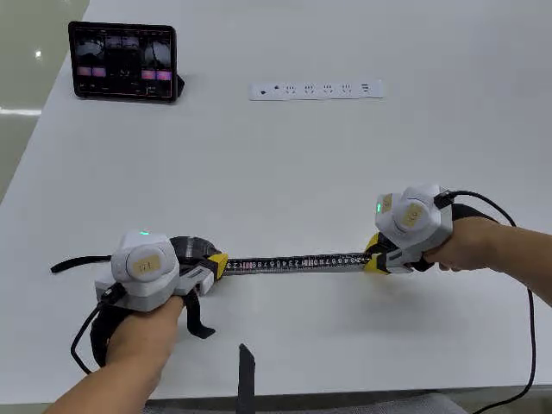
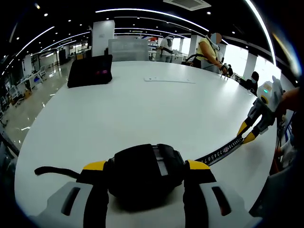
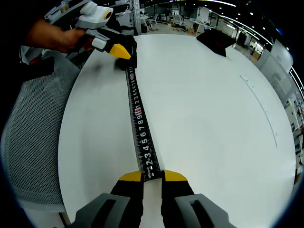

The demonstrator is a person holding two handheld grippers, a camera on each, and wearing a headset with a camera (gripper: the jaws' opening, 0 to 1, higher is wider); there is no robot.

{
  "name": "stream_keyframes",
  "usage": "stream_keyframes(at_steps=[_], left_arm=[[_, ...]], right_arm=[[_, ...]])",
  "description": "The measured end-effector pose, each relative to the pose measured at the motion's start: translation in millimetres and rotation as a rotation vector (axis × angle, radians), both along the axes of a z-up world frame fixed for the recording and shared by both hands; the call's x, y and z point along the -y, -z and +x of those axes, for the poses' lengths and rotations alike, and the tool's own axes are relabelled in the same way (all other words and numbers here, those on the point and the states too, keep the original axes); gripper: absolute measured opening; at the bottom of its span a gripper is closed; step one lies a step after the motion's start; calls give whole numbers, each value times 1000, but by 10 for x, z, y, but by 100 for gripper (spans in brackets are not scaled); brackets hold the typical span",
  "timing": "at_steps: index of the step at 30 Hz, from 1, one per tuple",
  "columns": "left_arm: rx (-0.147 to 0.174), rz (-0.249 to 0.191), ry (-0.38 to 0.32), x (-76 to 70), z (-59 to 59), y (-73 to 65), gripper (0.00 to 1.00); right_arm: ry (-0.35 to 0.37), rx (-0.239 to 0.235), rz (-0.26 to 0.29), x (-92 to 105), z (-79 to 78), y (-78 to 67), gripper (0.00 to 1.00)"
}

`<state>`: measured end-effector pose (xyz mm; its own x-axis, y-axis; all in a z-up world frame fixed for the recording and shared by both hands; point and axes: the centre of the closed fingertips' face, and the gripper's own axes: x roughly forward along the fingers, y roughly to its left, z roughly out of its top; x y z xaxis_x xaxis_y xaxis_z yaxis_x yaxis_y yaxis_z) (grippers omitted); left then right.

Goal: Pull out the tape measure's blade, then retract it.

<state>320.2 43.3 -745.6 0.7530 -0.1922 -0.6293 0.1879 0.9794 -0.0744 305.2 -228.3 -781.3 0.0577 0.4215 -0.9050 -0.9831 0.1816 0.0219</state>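
The left tongs (image 2: 146, 165) are clenched around the black, rounded tape measure case (image 2: 142, 183), which rests on the white surface (image 1: 345, 155) near the person's edge, its thin black wrist strap (image 1: 73, 263) trailing off to the left. From the case a black blade with white numerals (image 3: 141, 128) stretches straight along the surface to the right tongs (image 3: 152, 176), which pinch its tip (yellow jaw tips closed on either side of the end). A dark tablet on a stand (image 1: 123, 60) and a white power strip (image 1: 316, 89) lie well apart, toward the far edge.
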Motion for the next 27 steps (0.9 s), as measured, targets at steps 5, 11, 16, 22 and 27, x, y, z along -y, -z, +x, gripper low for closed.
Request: stream_keyframes(at_steps=[5,11,16,22,27], left_arm=[[-4,4,16,-4,-2,-2,59],[-6,3,10,1,-2,2,59],[-8,2,11,1,2,11,60],[-12,4,14,8,10,15,60],[-19,10,7,13,13,16,60]], right_arm=[[-20,8,-17,-14,-10,4,10],[-13,2,-23,-11,-11,2,10],[-6,1,-20,-13,-7,4,11],[-37,4,-38,-30,-9,4,11],[-25,-12,-48,-34,-4,8,11]])
